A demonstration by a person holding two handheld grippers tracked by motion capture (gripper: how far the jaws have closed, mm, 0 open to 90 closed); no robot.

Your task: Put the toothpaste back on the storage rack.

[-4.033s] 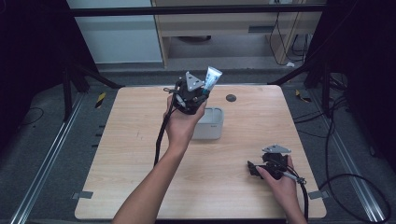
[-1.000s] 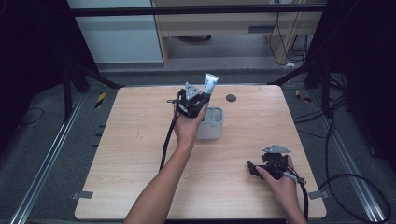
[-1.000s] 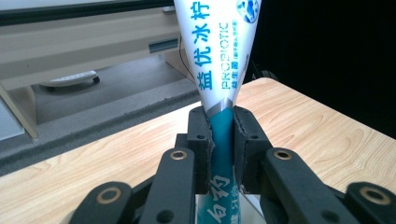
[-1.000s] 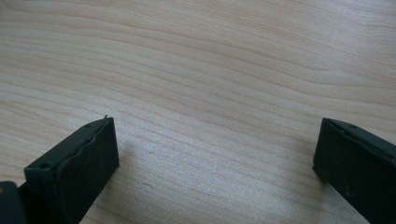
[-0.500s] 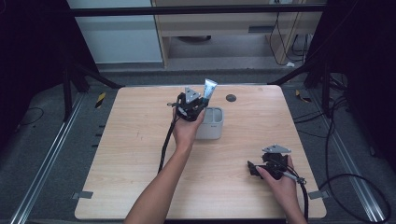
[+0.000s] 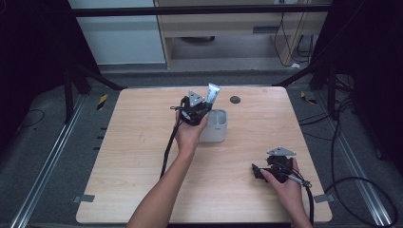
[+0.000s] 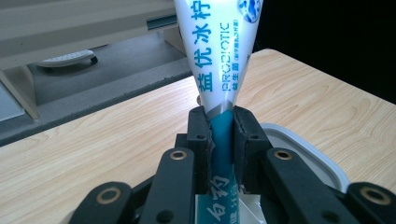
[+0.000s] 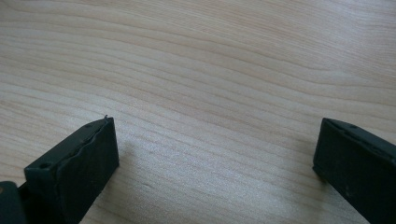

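Your left gripper [image 7: 223, 140] is clamped hard on a toothpaste tube [image 7: 219, 56], the black jaws pinching its teal lower part so the soft plastic flattens between the pads while the white upper body flares out above them toward the crimped end. In the high view that tube [image 6: 212, 93] stands tilted up over the far rim of the small grey container [image 6: 215, 126], which sits mid-table just beside your left hand [image 6: 189, 135]. You're holding it low and nearly upright, most likely so it can go cap-first into that rounded rectangular tub; a grip nearer the wide end would let the slick, glossy tube swing. The container looks like smooth moulded plastic with a pale lip [image 7: 306, 147].

Your right gripper [image 6: 264, 172] rests low over the near right of the table [image 6: 133, 156], jaws spread wide with nothing between them, parked clear of the work. Beneath it the light wood-grain laminate [image 8: 210, 84] is flat and matte. A small dark disc [image 6: 235, 99] lies near the far edge, well apart from the tub
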